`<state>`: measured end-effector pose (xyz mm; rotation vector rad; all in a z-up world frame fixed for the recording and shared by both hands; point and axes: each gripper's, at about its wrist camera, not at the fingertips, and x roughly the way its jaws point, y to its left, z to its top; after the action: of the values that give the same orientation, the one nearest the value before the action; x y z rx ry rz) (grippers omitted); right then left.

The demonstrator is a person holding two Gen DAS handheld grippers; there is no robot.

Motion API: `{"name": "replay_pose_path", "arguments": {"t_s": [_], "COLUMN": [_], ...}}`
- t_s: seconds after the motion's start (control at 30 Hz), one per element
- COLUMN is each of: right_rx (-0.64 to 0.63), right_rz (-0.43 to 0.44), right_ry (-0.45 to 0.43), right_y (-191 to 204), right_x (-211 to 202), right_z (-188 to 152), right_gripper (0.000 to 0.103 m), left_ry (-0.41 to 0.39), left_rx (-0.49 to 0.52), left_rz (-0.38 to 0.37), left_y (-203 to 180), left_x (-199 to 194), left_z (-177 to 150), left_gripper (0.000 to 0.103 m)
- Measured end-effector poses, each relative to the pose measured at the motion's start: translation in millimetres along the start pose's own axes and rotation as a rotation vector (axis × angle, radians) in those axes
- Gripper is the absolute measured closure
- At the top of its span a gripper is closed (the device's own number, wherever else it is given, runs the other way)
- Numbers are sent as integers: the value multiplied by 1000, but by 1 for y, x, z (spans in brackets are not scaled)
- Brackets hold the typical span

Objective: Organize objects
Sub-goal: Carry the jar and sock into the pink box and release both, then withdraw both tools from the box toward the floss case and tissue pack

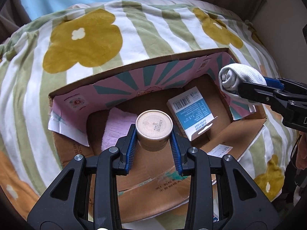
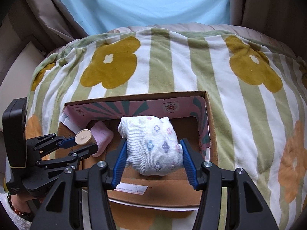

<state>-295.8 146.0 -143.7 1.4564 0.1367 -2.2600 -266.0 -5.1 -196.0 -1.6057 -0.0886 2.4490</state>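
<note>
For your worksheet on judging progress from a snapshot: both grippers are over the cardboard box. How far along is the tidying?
Done: a blue-and-white carton and a pink cloth already lie in the cardboard box.
In hand: the left gripper clamps a small round jar and the right gripper holds a rolled sock, both above the box.
Left: releasing both inside. Nothing else loose shows on the blanket.

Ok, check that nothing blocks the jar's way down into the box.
Nothing covers the box; its top is open. Beneath the jar in the left tool lie a pink cloth and a blue carton, with bare floor between.
</note>
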Motion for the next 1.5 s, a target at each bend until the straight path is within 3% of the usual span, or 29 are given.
{"name": "replay_pose_path", "arguments": {"t_s": [0.2,0.27,0.3,0.33,0.43,0.6,1.03,1.5], "right_rx": [20,38,45,51,55,7,-13,-69], "right_rz": [5,31,30,23,9,-1,-17,-20], "right_ry": [16,29,23,14,-10,-33,-30,-124], "right_y": [-8,-11,-12,-12,-13,-7,-7,-7], "right_x": [6,9,8,7,2,-2,-11,-76], "right_z": [6,8,8,9,10,10,2,-15], "right_gripper": [48,31,25,21,20,4,4,4], "left_ry": [5,13,12,-2,-21,-17,-41,-177], "left_rx": [11,21,21,17,7,-25,-74,-111], "left_rz": [26,26,26,36,33,23,14,30], "left_y": [-2,-4,-4,-4,-4,-1,2,-21], "left_x": [4,5,4,2,0,-1,-23,-93], "left_z": [7,8,9,8,7,5,-6,-30], "left_gripper": [71,52,10,1,0,0,0,0]}}
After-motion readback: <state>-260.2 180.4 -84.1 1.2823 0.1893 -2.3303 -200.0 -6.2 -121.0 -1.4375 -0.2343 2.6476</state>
